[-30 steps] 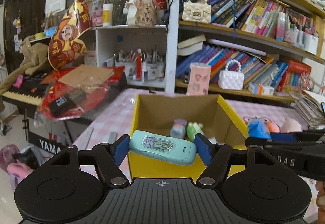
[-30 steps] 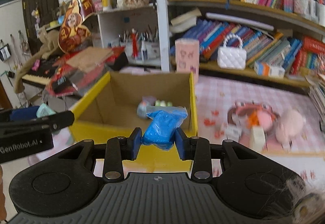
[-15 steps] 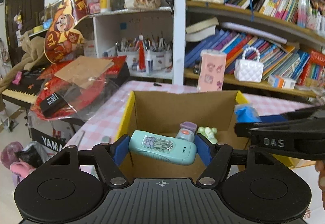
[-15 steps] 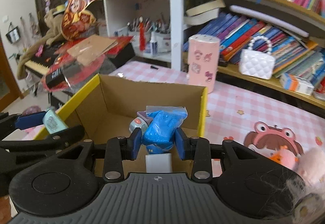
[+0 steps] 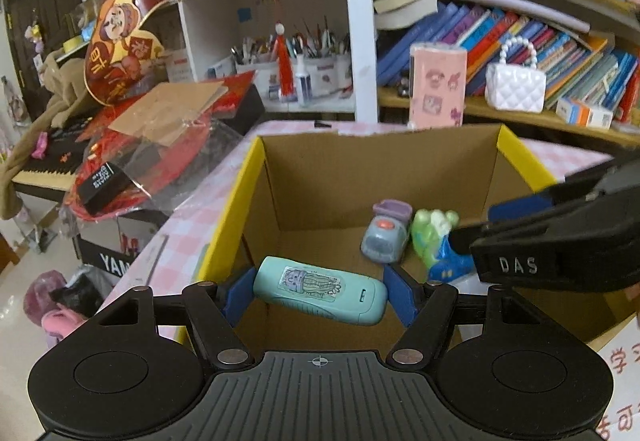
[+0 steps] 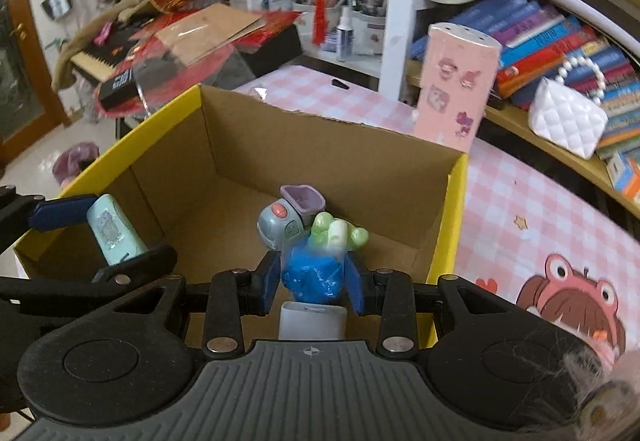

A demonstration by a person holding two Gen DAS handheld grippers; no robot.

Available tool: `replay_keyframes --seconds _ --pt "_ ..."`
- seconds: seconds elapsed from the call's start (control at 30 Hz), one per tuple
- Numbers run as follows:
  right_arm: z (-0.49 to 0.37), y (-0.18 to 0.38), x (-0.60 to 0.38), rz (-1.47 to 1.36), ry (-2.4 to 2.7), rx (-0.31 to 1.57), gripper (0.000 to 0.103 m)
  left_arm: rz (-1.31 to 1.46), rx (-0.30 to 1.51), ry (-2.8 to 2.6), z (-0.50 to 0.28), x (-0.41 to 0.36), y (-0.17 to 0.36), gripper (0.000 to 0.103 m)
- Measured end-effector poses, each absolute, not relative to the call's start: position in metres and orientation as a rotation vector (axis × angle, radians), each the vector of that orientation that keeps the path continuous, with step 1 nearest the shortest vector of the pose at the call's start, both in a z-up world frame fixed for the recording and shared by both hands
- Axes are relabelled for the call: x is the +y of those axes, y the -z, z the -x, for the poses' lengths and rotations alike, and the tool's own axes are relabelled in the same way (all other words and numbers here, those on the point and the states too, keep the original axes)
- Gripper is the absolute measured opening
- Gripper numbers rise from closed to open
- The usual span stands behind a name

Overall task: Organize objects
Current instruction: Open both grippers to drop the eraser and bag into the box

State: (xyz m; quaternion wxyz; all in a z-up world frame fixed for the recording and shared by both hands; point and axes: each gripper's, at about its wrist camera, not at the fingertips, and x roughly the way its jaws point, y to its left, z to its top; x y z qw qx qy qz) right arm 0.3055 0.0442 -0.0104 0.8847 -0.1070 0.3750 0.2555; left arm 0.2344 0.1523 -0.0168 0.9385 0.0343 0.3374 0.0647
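My left gripper (image 5: 318,295) is shut on a mint-green oblong case with a cactus sticker (image 5: 320,295), held over the open yellow-rimmed cardboard box (image 5: 256,161). My right gripper (image 6: 313,281) is shut on a blue toy in a clear bag (image 6: 314,275), low inside the same box (image 6: 460,177). In the box lie a grey-purple toy car (image 6: 286,217), a green toy (image 6: 338,233) and a white block (image 6: 312,321). The right gripper with its blue bag (image 5: 452,267) shows at the right of the left wrist view. The left gripper with the case (image 6: 114,235) shows at the left of the right wrist view.
The box stands on a pink checked tablecloth (image 6: 520,193). A pink tall box (image 6: 456,81) and a white quilted handbag (image 6: 568,117) stand behind it by bookshelves. A cluttered keyboard with red wrapping and a black box (image 5: 104,185) is at the left.
Both grippers have moved forward and down over the box. The right gripper has lowered the blue bag in beside the toys; the left holds the case above the box's near left.
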Motion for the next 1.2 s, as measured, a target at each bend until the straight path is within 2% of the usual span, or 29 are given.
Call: replay_keyframes --seconds 0.43,0.5,0.63,0.7,1.2 --pt "-0.310 0.020 0.058 0.238 -0.590 0.826 0.033 -0.039 0.701 -0.140 -0.231 0.152 0.023 0.071" --pt "-0.309 0.018 0.059 0.239 -0.583 0.820 0.037 -0.032 0.688 -0.147 -0.228 0.153 0.020 0.071" --pt "-0.302 0.008 0.057 0.225 -0.572 0.771 0.040 -0.024 0.648 -0.148 -0.222 0.155 0.010 0.073" --pt "-0.298 0.001 0.055 0.201 -0.568 0.750 0.042 -0.028 0.630 -0.151 -0.218 0.156 0.005 0.076" --pt "-0.233 -0.039 0.025 0.056 -0.446 0.589 0.042 -0.013 0.549 -0.146 -0.165 0.169 -0.025 0.081"
